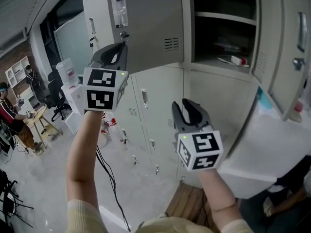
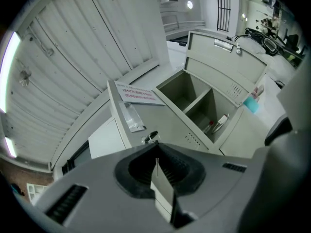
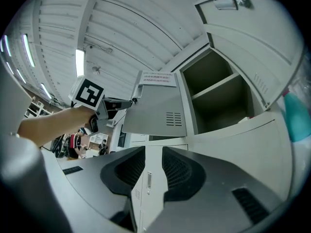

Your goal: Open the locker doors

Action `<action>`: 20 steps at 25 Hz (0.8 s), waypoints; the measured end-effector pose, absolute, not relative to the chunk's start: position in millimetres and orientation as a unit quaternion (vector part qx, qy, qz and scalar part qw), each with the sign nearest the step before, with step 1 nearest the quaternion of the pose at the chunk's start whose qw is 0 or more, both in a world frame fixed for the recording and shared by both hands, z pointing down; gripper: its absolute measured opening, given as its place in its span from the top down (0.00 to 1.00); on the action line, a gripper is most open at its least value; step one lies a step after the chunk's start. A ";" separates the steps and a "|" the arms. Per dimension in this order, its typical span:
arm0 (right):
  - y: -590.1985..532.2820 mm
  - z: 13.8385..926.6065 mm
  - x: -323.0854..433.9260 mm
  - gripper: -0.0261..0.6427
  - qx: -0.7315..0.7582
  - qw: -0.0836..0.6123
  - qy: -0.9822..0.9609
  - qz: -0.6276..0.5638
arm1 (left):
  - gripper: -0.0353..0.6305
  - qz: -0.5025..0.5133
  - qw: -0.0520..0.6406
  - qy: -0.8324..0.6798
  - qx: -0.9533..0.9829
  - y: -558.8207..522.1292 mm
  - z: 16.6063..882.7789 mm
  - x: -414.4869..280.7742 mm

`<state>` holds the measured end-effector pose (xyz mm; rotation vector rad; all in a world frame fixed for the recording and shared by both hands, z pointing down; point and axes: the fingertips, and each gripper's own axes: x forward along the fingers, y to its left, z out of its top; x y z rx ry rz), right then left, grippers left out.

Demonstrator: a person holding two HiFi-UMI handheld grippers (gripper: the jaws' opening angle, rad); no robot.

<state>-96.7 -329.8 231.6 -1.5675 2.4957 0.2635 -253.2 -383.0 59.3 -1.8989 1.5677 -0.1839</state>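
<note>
A bank of pale metal lockers fills the head view. The grey upper left door [image 1: 150,28] [image 3: 158,110] carries a paper notice and a clear sleeve, and it stands slightly out from the frame. My left gripper [image 1: 120,46] [image 2: 157,152] is raised to that door's left edge, just under its latch [image 1: 124,34] [image 2: 151,137], jaws closed on a thin pale edge of the door. The right gripper [image 1: 187,111] [image 3: 150,164] hangs lower, open and empty, facing the closed lower doors [image 1: 155,110]. The upper right compartment [image 1: 223,28] is open, its door [image 1: 286,38] swung right.
A lower right door [image 1: 262,144] stands swung out beside my right arm. Small items lie on the open shelf [image 1: 235,59]. A black cable [image 1: 109,174] trails on the floor. At far left a seated person [image 1: 9,110], a desk, an office chair [image 1: 58,98].
</note>
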 end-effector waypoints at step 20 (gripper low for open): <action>-279.7 246.4 -36.3 0.83 -0.539 0.100 0.834 0.072 | 0.92 -0.073 0.402 0.599 -0.689 -311.4 53.0 -166.8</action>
